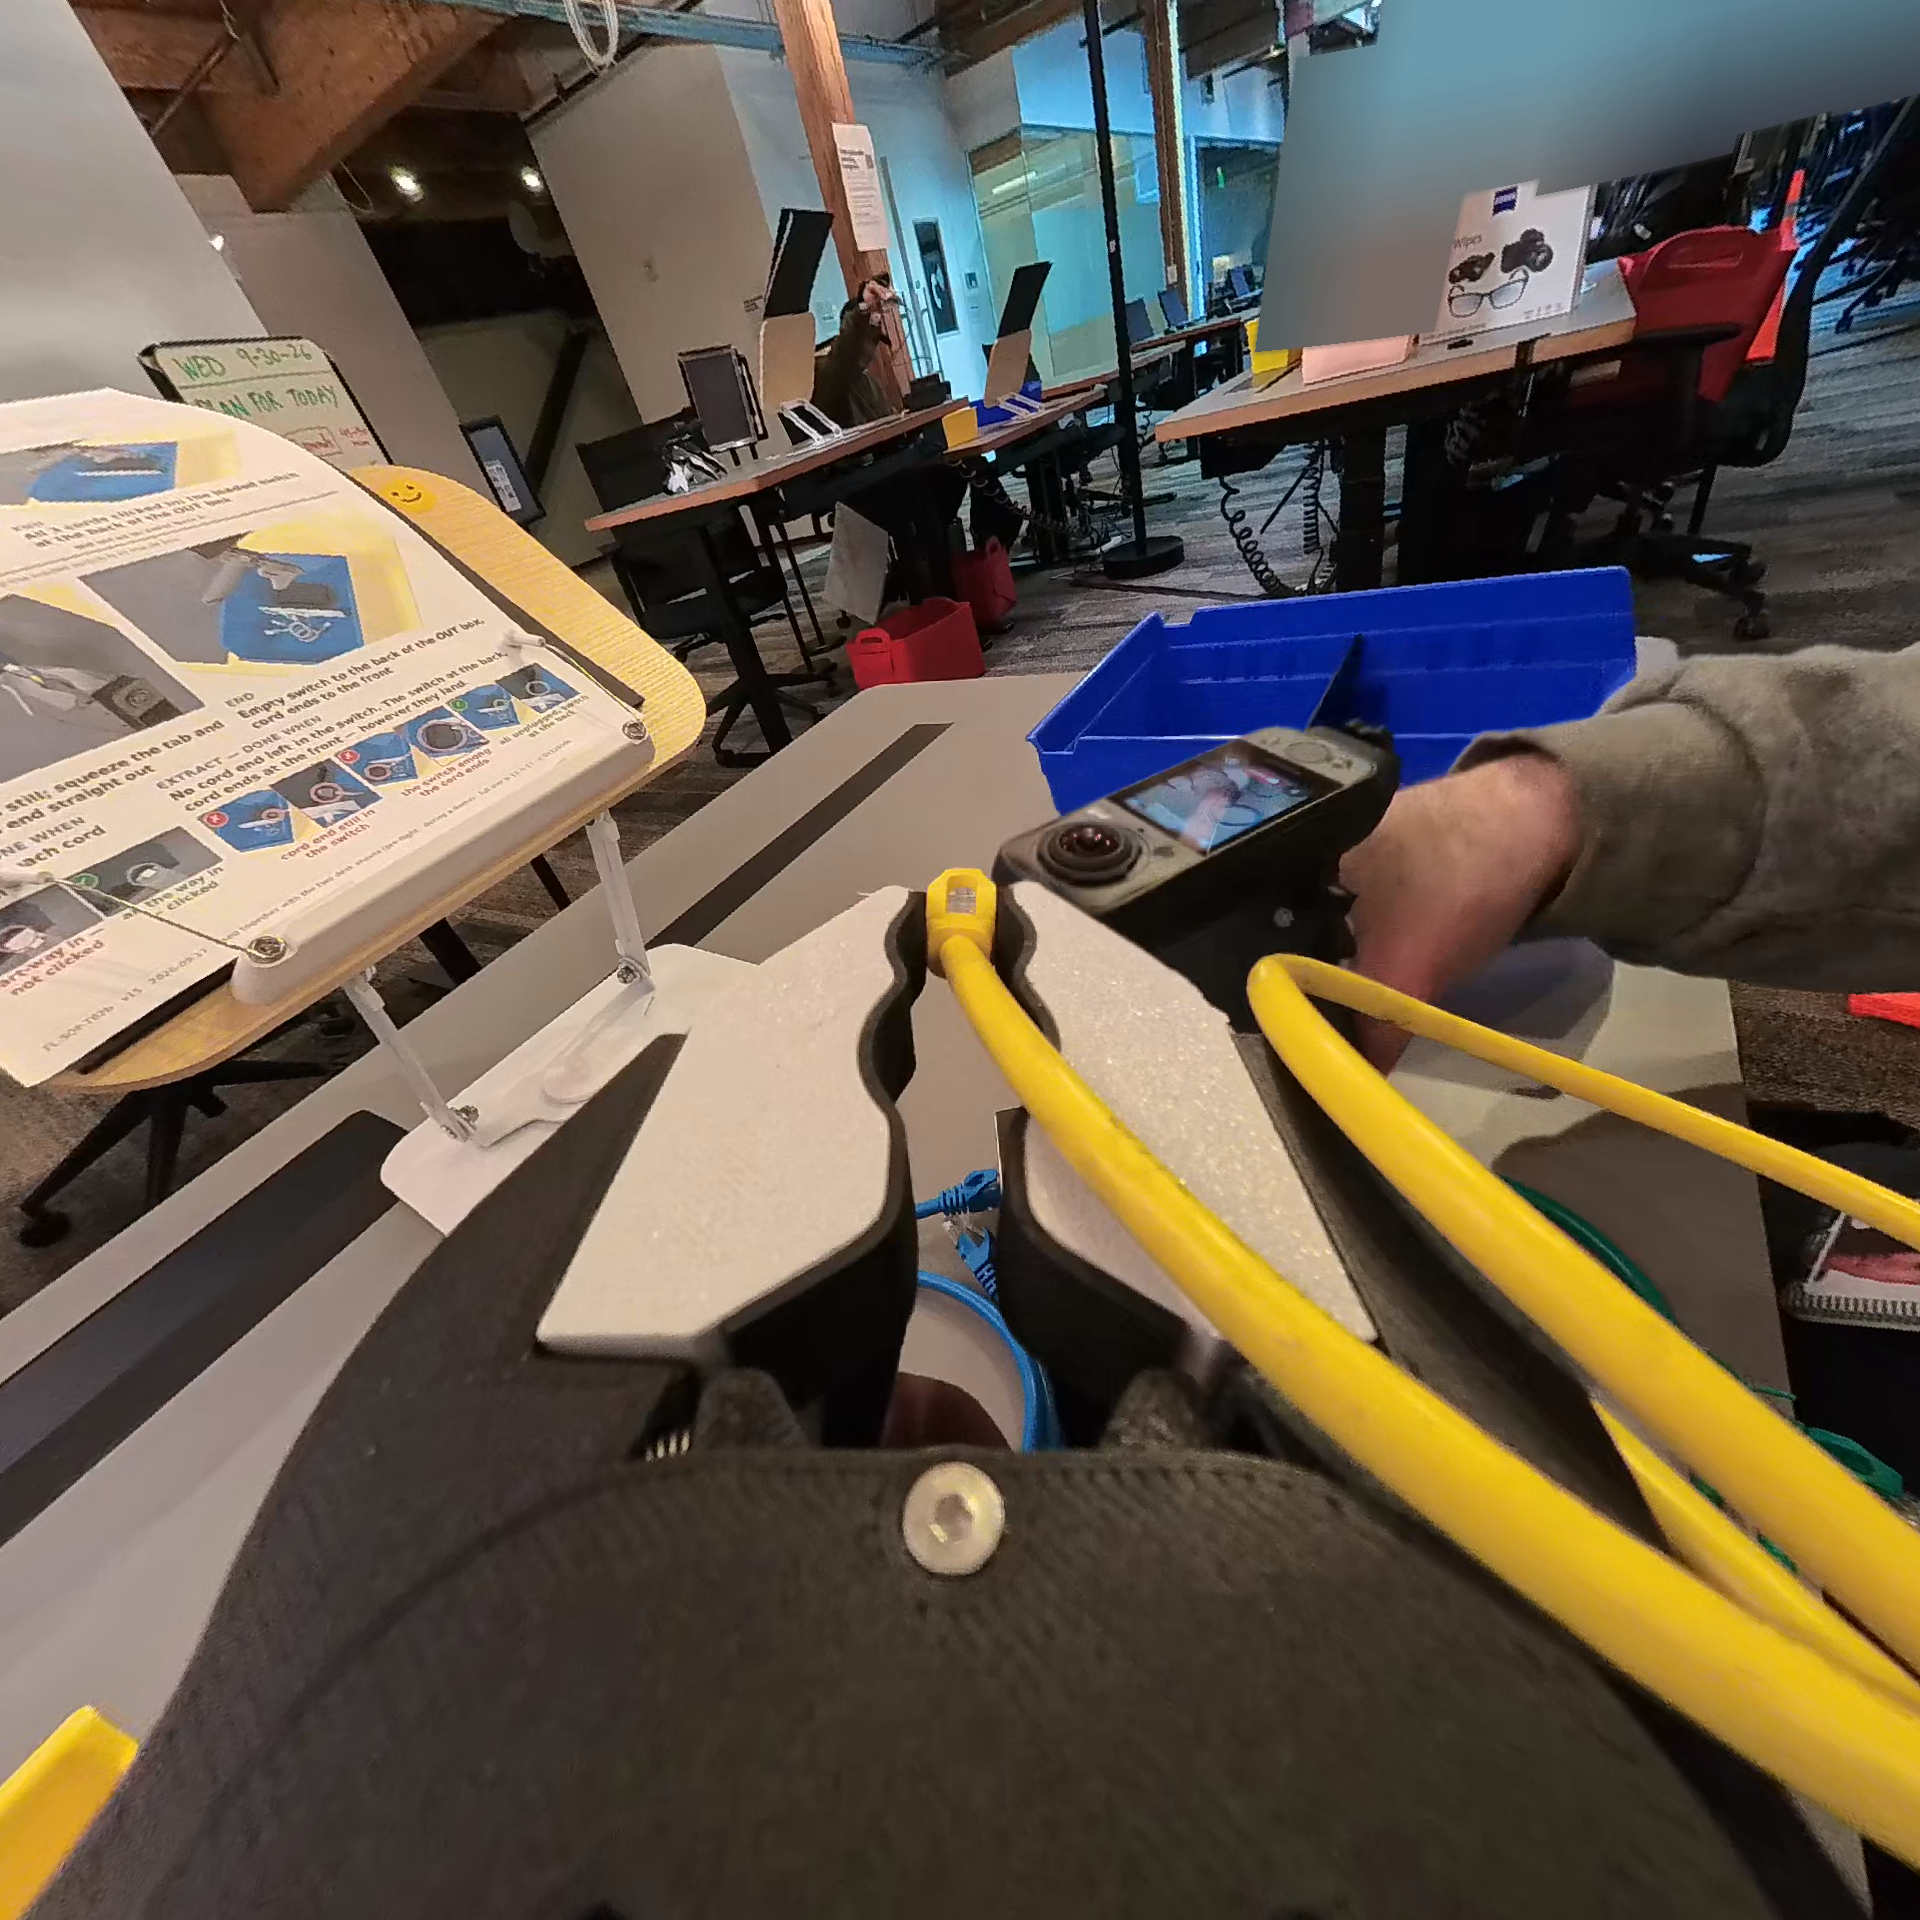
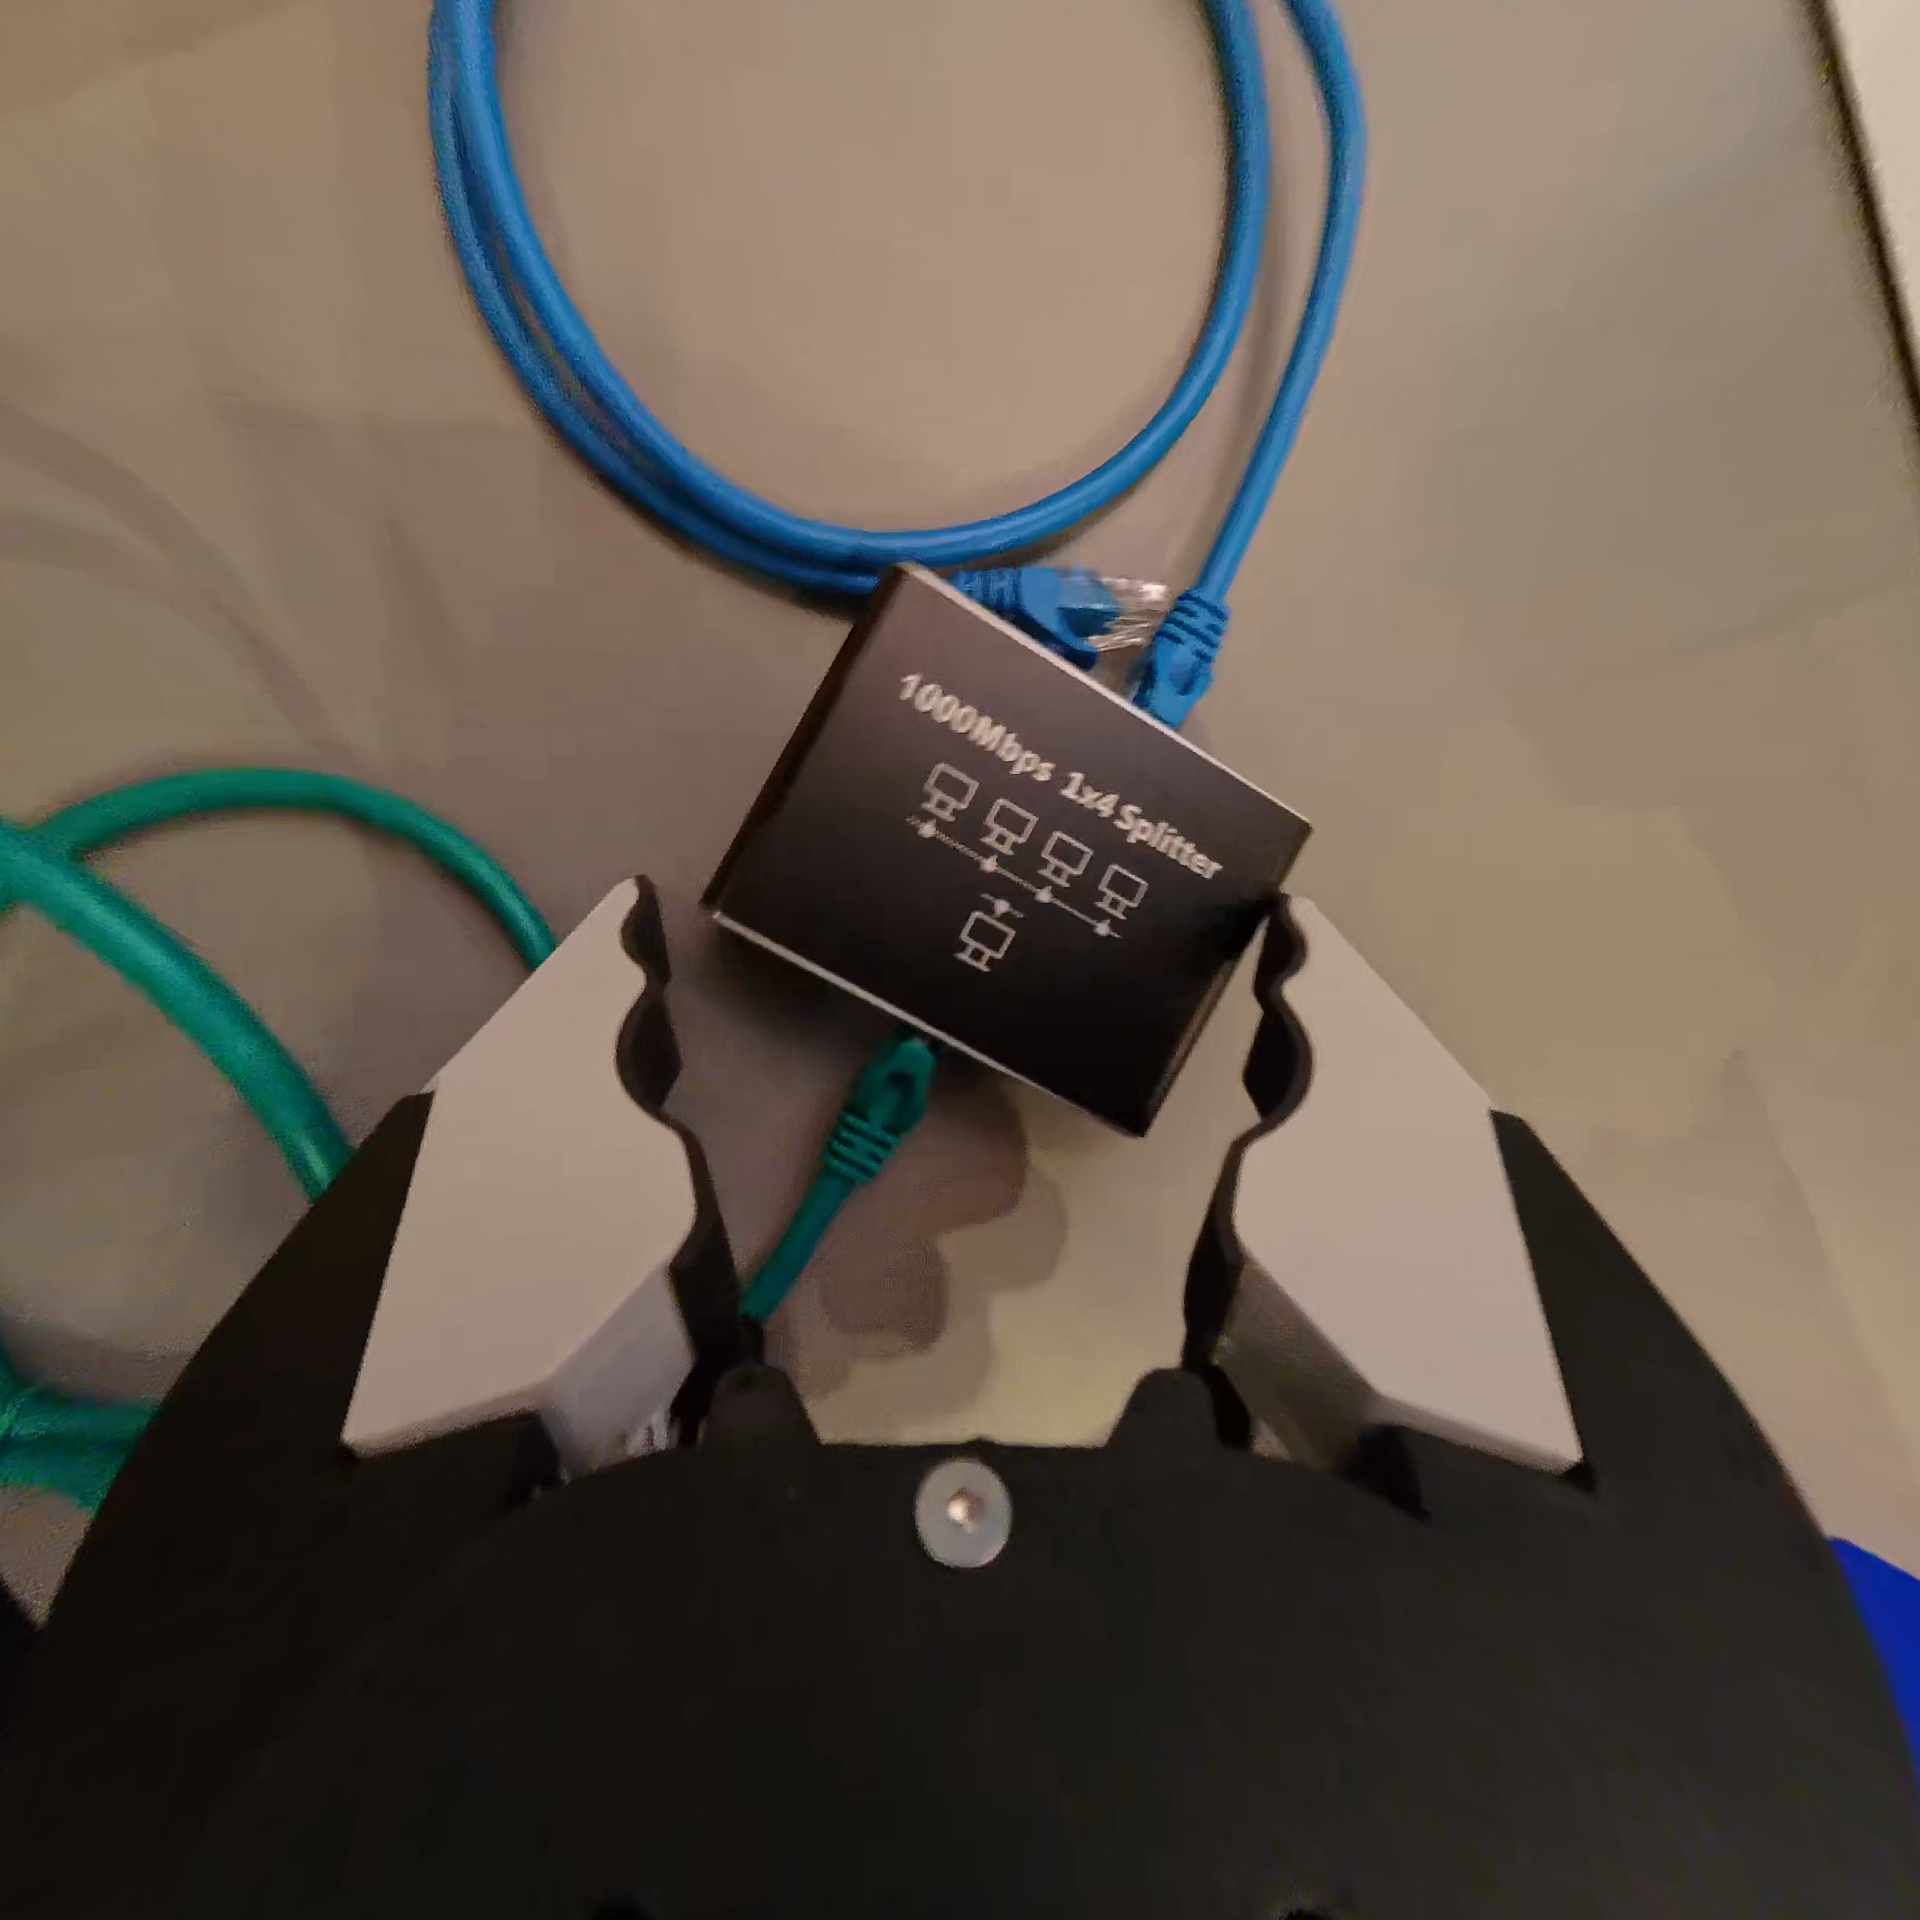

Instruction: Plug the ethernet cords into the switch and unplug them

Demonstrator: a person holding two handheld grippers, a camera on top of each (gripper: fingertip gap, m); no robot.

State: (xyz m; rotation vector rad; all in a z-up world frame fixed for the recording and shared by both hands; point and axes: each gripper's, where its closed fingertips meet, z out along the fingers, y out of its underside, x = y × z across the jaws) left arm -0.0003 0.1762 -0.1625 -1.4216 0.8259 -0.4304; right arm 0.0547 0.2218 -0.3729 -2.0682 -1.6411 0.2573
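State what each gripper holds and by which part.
Left gripper: yellow cord, pinched just behind its plug. Right gripper: nothing, open around the black switch.

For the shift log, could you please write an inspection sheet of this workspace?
Surface: grey table, bare around the switch.
Job's things: black switch lies flat.
Clutter: blue bin, instruction sheet stand.
Grippers: left gripper shut on yellow cord's plug; right gripper open, jaws astride the switch.
Cables: blue cord coiled, one end at the switch; green cord at its near side.
Surroundings: office desks, chairs.
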